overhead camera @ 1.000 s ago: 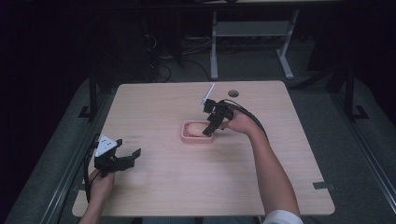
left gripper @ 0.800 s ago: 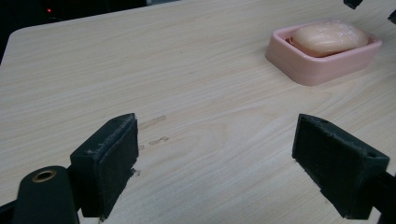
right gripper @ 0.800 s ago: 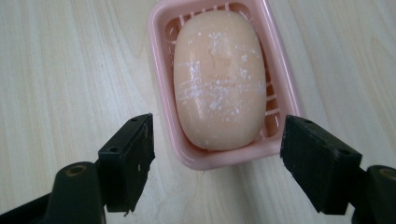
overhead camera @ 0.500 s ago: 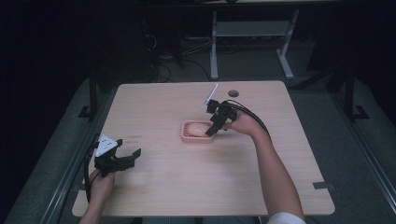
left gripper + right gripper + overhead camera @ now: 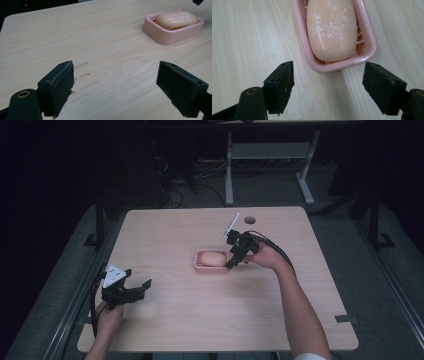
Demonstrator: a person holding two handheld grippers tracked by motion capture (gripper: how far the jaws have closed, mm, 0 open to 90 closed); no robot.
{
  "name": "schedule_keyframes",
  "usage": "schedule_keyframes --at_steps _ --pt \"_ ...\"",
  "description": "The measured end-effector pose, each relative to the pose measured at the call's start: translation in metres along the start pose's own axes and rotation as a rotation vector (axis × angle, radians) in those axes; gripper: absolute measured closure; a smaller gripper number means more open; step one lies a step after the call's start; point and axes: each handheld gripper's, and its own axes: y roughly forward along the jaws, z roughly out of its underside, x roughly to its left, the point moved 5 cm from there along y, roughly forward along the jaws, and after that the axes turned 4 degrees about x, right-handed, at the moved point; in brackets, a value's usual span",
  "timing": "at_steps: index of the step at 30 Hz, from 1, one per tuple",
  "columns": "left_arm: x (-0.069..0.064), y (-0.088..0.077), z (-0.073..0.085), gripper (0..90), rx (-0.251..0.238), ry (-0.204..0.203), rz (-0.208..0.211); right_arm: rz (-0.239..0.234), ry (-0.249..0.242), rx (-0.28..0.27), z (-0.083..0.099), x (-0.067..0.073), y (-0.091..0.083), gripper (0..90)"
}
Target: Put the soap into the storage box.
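A peach bar of soap (image 5: 212, 258) (image 5: 331, 28) (image 5: 176, 19) lies in a pink soap dish (image 5: 199, 266) (image 5: 368, 37) (image 5: 170, 35) near the middle of the table. My right gripper (image 5: 230, 261) (image 5: 328, 86) hovers just off the dish's right end, open, its jaws spread wider than the dish and holding nothing. My left gripper (image 5: 142, 288) (image 5: 117, 88) rests low over the table near the front left corner, open and empty, pointing toward the dish.
The wooden table (image 5: 165, 235) has a dark cable hole (image 5: 249, 220) at its far edge. Black cables trail from both grippers. Desk legs and wiring stand on the dark floor beyond the table.
My right gripper has drawn back a little to the right, off the dish's end. The left gripper has stayed still.
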Motion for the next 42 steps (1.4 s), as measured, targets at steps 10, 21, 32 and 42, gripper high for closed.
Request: schedule_keyframes --at_steps 10,21,32,42 --pt "-0.001 0.000 0.000 14.2 -0.004 -0.003 0.001 -0.003 0.012 -0.007 0.010 0.004 0.000 24.8" --pt "-0.001 0.001 0.000 14.2 0.001 0.005 0.001 0.006 0.012 -0.016 0.019 0.007 -0.003 24.8" --pt "-0.001 0.001 0.000 14.2 0.002 0.003 0.001 0.008 0.031 -0.025 0.034 0.010 -0.004 23.9" --pt "-0.001 0.001 0.000 14.2 0.004 0.004 0.001 0.004 0.048 -0.016 0.046 0.012 -0.004 23.9"
